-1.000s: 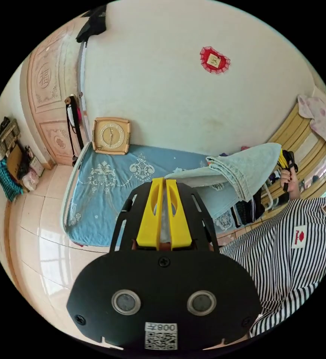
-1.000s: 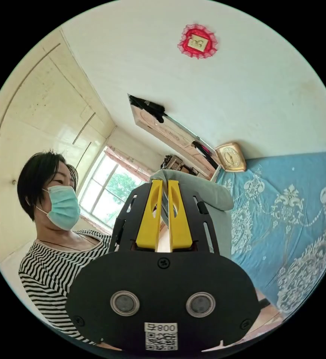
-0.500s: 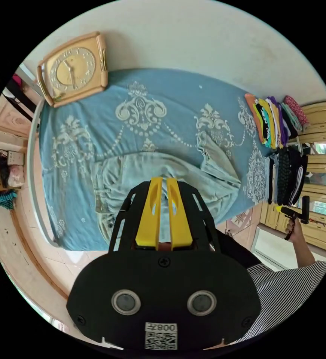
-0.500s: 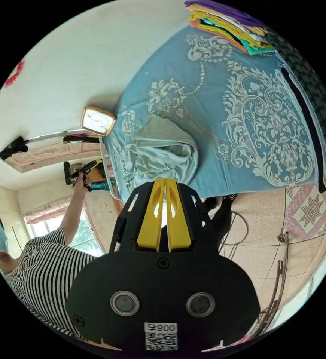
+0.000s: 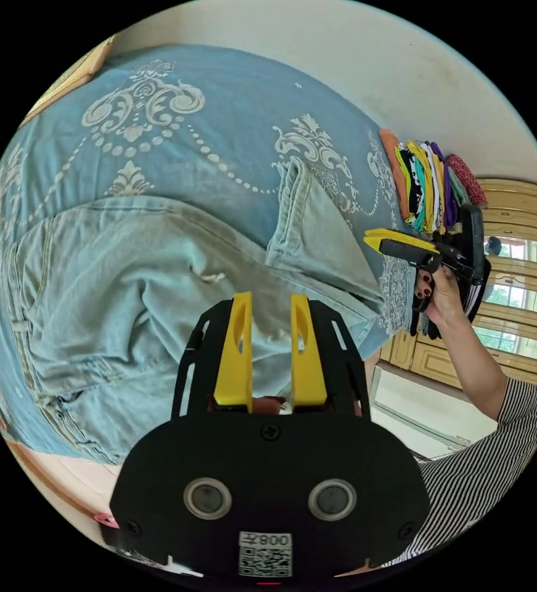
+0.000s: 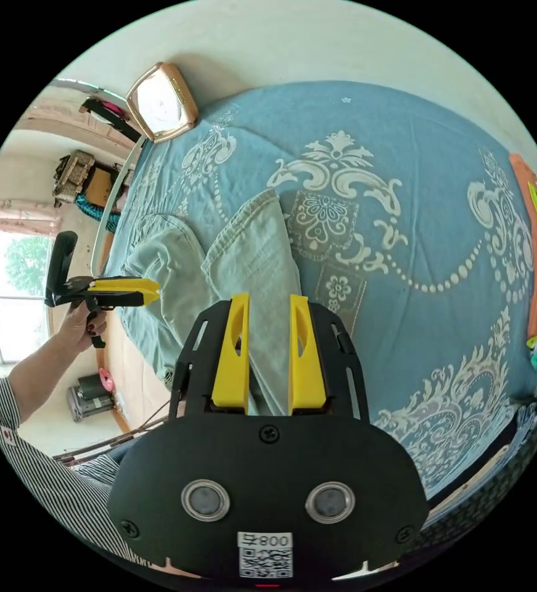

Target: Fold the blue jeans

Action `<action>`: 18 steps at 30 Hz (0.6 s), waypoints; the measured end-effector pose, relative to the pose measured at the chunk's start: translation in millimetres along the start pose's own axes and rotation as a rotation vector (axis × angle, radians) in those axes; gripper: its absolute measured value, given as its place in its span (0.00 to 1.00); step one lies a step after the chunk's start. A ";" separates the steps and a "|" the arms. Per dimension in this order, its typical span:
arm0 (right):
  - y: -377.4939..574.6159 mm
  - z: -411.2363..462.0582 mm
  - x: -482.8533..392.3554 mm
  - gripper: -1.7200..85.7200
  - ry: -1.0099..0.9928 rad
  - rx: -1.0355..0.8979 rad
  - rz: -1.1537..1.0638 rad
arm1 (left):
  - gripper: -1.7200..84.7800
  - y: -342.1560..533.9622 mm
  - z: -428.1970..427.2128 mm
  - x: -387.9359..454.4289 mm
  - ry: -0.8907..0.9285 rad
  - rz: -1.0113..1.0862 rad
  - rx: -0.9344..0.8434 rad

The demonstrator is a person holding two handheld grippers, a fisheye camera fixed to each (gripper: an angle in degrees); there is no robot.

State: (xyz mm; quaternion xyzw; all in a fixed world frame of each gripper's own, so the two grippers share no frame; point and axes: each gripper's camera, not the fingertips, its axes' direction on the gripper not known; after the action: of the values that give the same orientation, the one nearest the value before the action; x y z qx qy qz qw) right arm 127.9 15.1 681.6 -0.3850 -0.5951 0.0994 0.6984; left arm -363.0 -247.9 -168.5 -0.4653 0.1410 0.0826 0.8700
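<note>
A blue bedspread (image 6: 404,203) with pale ornamental patterns covers the bed, a gold-framed clock (image 6: 160,102) propped against the cream wall (image 6: 317,43) at one end. A stack of bright folded clothes (image 5: 431,185) sits beside wooden cabinets (image 5: 521,246).

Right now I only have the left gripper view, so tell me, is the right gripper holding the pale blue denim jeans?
Observer: No. The right gripper is open, its jaws apart over one leg of the pale blue denim jeans, which lie on the patterned blue bedspread.
Operator: Anything on the floor near the bed?
Observer: A grey cylindrical container stands on the floor near the bed's edge.
</note>
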 end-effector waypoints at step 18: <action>64.5 -77.9 111.7 0.04 -0.069 0.182 0.066 | 0.02 -32.0 -37.7 -59.2 0.029 -0.081 0.285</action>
State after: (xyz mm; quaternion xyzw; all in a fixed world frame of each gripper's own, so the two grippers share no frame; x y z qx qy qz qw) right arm 249.6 93.2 723.9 -0.3357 -0.5943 0.1890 0.7060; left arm -416.6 -297.8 -144.2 -0.3434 0.1450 0.0196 0.9277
